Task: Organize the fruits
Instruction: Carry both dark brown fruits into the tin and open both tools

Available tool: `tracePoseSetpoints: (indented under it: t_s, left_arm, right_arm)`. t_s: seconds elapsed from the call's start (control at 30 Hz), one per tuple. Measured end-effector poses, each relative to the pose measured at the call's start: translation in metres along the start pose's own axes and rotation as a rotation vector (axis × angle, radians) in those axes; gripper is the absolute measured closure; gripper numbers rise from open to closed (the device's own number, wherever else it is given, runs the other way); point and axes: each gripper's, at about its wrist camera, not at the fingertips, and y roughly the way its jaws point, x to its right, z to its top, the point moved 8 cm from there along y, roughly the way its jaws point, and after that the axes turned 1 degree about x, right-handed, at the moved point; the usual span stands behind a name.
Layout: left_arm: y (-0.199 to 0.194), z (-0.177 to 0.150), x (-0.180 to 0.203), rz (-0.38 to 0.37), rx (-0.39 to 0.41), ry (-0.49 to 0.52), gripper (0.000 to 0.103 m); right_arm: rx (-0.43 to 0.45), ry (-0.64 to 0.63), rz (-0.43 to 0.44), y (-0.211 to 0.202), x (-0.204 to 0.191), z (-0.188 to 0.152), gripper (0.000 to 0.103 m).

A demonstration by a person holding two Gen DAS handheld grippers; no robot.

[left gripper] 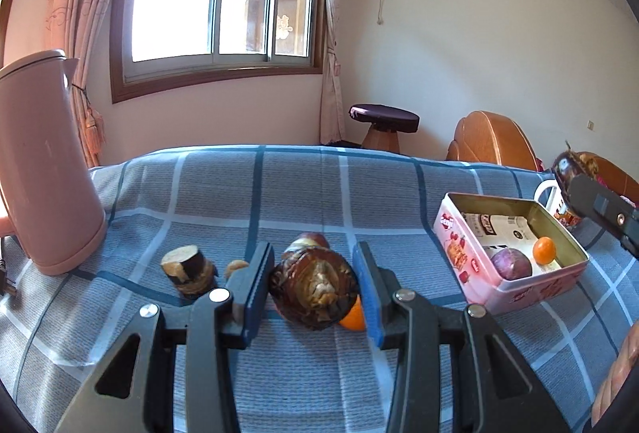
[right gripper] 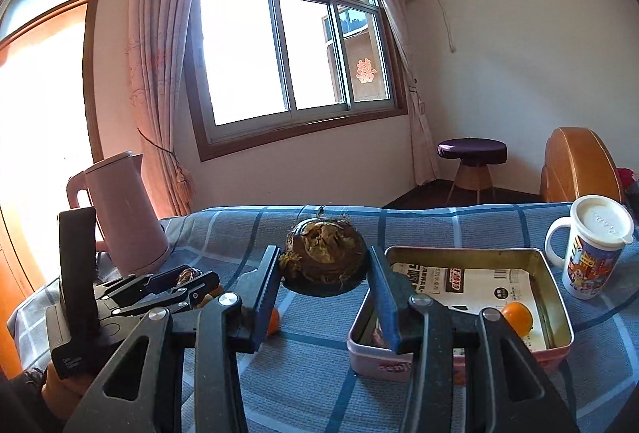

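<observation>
My left gripper [left gripper: 313,283] stands low over the checked cloth with its jaws on either side of a dark brown husked fruit [left gripper: 313,283]; whether the pads press it I cannot tell. A small orange [left gripper: 354,315] lies just behind that fruit. My right gripper [right gripper: 323,275] is shut on another brown husked fruit [right gripper: 325,257] and holds it above the cloth, left of the pink tin [right gripper: 557,313]. In the left wrist view the tin [left gripper: 531,289] holds a purple fruit [left gripper: 511,263] and an orange [left gripper: 544,249].
A pink kettle [left gripper: 44,169] stands at the left. A cut brown stump piece [left gripper: 187,269] sits on the cloth beside my left gripper. A lidded white mug [right gripper: 591,245] stands right of the tin. A stool [left gripper: 383,121] and wooden chairs stand beyond the table.
</observation>
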Motion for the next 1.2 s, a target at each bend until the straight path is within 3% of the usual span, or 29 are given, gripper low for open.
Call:
tracePoseSetpoints:
  t_s: [0.53, 0.9, 1.2]
  left_arm:
    - [0.028, 0.012, 0.117, -0.126, -0.007, 0.076, 0.06]
    - [0.062, 0.016, 0.187, -0.189, -0.068, 0.112, 0.06]
    - [0.083, 0.002, 0.206, -0.176, -0.163, 0.143, 0.06]
  right_arm:
    - [-0.074, 0.071, -0.243, 0.007, 0.127, -0.004, 0.057]
    - [-0.173, 0.096, -0.294, 0.023, 0.165, -0.018, 0.057]
    - [-0.274, 0.111, -0.294, 0.045, 0.176, -0.035, 0.057]
